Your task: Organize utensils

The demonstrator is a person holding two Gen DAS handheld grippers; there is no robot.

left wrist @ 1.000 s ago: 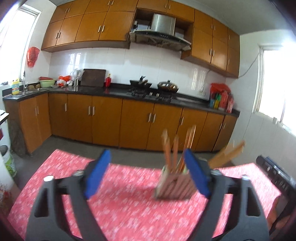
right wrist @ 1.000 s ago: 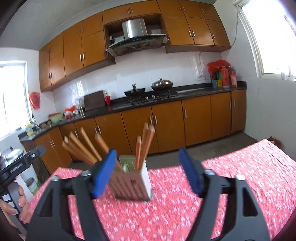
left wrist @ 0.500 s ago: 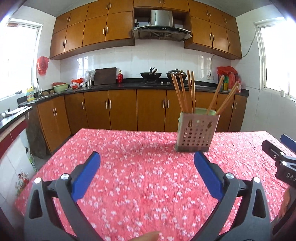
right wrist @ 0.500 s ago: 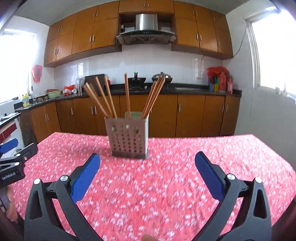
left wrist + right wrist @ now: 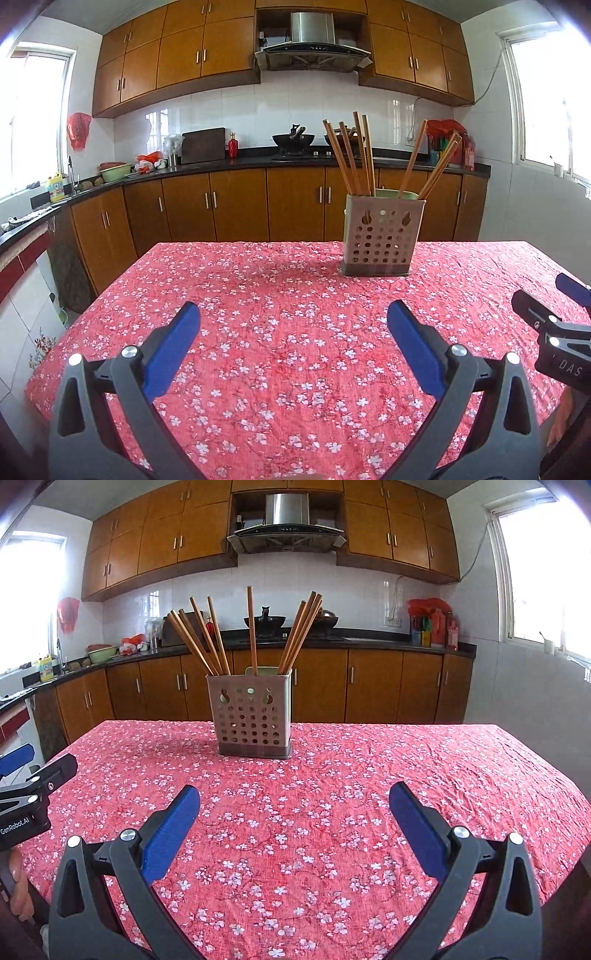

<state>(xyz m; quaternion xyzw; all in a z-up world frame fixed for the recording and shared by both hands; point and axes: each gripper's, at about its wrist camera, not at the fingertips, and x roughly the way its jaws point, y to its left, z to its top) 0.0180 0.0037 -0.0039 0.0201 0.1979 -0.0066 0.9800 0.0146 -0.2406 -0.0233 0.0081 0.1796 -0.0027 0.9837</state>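
Status: task looks near complete, poss. finished. All visible chopsticks (image 5: 251, 627) stand in the perforated holder (image 5: 253, 716); none seen loose on the red floral tablecloth (image 5: 332, 812) in either view. Holder sits upright toward the far edge of the table, well apart from both tools. Left gripper (image 5: 293, 317): jaws have just been opening, now spread wide, nothing betw. them, above bare cloth on the near side. Right gripper (image 5: 294, 799): same, jaws have just been opening, now wide apart, empty. Orientation: chopsticks' long axes run roughly vertical, upper ends fanning out. In right wrist view one group leans left, one stick stands approx. plumb at centre, another group leans right. Lower ends hidden inside holder; which compartment each occupies cannot be told. Remaining, in my judgement: at most tidying the fan or regrouping.
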